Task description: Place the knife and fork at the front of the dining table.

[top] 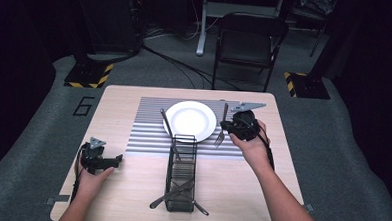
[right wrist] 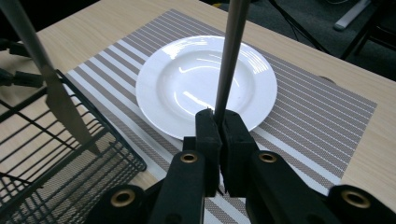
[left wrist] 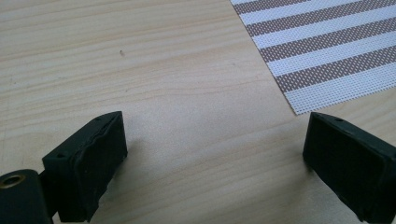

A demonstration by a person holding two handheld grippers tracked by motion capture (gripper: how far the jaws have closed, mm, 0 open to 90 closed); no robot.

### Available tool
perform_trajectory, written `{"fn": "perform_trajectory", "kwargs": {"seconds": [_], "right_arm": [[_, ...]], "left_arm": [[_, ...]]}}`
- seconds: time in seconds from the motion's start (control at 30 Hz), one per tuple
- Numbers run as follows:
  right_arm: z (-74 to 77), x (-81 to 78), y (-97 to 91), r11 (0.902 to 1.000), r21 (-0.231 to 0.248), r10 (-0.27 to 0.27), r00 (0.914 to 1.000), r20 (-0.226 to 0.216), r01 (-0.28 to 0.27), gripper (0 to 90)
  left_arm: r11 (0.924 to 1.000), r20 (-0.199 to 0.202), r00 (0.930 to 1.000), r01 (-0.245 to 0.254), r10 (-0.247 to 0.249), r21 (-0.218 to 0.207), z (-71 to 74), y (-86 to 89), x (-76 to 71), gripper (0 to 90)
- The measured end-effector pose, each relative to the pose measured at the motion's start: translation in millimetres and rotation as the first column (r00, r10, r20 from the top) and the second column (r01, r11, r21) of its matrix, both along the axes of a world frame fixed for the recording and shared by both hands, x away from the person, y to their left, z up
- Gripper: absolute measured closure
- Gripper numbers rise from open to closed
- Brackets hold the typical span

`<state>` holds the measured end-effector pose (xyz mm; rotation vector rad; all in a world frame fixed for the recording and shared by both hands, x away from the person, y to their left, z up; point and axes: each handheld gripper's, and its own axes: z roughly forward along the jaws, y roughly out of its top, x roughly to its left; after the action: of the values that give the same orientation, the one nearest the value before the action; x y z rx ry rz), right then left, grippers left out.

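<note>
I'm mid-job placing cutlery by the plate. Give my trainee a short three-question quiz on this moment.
1. True or false: the right gripper is shut on the fork.
2. Where does the knife rest? A) flat on the plate B) leaning out of the wire basket C) in the left gripper
3. Fill in: the left gripper hangs open above the bare wooden ____.

Key
1. True: its jaws pinch the fork's handle just right of the white plate.
2. B: its handle slants up over the striped placemat.
3. table, beside the placemat's corner.
</note>
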<state>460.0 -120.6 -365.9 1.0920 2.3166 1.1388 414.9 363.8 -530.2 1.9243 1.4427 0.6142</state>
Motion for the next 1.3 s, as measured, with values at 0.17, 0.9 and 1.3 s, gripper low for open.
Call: {"fn": "perform_trajectory", "kwargs": {"seconds": [0.17, 0.9, 1.3], "right_arm": [[-9.6, 5.3, -4.2, 0.9994, 0.007, -0.035, 0.9993, -0.011, 0.035, 87.4], [-53.7, 19.4, -9.5, 0.9943, -0.048, -0.099, 0.993, -0.066, 0.096, 87.4], [-65.3, 29.3, -11.8, 0.9906, -0.029, -0.136, 0.9872, -0.083, 0.134, 87.3]], "left_arm": [[1.0, 0.0, 1.0, 0.0, 0.0, 0.0, 0.0, 0.0, 0.0, 6.1], [1.0, 0.0, 1.0, 0.0, 0.0, 0.0, 0.0, 0.0, 0.0, 6.0], [1.0, 0.0, 1.0, 0.0, 0.0, 0.0, 0.0, 0.0, 0.0, 6.1]]}}
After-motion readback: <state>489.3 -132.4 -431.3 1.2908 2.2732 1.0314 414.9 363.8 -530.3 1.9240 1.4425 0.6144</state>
